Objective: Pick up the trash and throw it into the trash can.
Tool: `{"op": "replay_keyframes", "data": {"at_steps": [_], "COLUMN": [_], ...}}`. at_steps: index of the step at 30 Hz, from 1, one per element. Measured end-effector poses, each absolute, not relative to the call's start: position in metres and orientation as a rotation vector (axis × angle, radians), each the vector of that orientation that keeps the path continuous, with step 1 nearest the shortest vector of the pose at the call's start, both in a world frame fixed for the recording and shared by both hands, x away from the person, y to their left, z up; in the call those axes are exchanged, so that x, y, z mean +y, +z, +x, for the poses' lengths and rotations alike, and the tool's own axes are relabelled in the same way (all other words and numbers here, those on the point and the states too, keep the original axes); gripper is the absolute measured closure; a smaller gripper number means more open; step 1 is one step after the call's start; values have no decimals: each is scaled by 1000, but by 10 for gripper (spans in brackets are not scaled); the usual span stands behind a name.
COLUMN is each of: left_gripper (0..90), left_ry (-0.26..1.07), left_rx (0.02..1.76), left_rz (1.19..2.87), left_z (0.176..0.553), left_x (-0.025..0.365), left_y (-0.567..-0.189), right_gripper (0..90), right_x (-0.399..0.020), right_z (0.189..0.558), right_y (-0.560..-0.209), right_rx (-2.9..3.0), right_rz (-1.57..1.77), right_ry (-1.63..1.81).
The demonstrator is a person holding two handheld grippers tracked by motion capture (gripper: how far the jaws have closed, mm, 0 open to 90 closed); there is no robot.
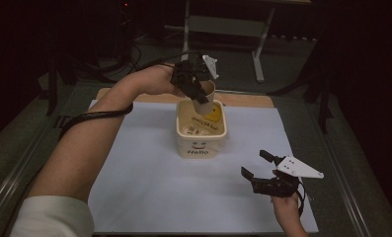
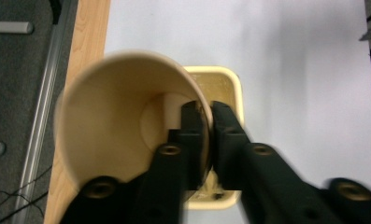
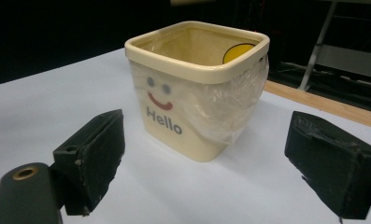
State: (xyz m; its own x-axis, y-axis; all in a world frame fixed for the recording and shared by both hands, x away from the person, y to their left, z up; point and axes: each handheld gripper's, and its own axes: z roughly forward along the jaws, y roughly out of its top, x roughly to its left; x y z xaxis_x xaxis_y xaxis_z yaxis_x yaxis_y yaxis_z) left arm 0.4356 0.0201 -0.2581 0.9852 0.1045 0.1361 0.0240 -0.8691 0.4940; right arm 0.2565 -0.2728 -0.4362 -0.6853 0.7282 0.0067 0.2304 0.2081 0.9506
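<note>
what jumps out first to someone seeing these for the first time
The cream square bin with a smiley face and "Hello", lined with clear plastic, stands mid-table on the white sheet. Above its far side, the left gripper holds a tan paper cup by its wall, one of the fingers inside. The right gripper waits open, near right.

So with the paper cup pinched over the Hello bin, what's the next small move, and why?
Probably open the left gripper to drop the paper cup: its jaws pinch the cup's rim above the far edge of the lined bin, and the right gripper waits open, clear of it.
</note>
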Motion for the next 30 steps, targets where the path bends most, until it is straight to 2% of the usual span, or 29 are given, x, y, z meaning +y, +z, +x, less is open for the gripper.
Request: {"op": "replay_keyframes", "data": {"at_steps": [1, 4, 9, 15, 17, 19, 20, 22, 24, 30], "left_gripper": [687, 586, 501, 292, 249, 149, 147, 24, 13, 5], "left_ry": [217, 213, 206, 215, 190, 234, 226, 249, 323, 286], "left_rx": [108, 149, 185, 231, 250, 270, 276, 251, 271, 268], "left_rz": [2619, 2607, 2588, 2586, 2579, 2571, 2573, 2578, 2572, 2534], "left_z": [436, 436, 433, 425, 422, 417, 415, 410, 402, 390], "left_x": [20, 20, 26, 34, 38, 41, 44, 47, 51, 61], "left_y": [-259, -260, -260, -264, -265, -266, -267, -270, -272, -274], "right_gripper": [121, 121, 121, 121, 121, 120, 121, 121, 121, 121], "right_x": [-273, -273, -273, -272, -272, -272, -271, -271, -271, -270], "right_z": [256, 256, 256, 256, 256, 256, 256, 256, 256, 256], "right_y": [-436, -436, -435, -435, -435, -435, -436, -436, -436, -435], "right_rx": [2042, 2041, 2040, 2042, 2040, 2042, 2040, 2041, 2042, 2038], "right_rz": [888, 886, 885, 882, 886, 888, 888, 894, 893, 886], "right_ry": [1486, 1487, 1489, 1489, 1491, 1492, 1495, 1494, 1494, 1495]}}
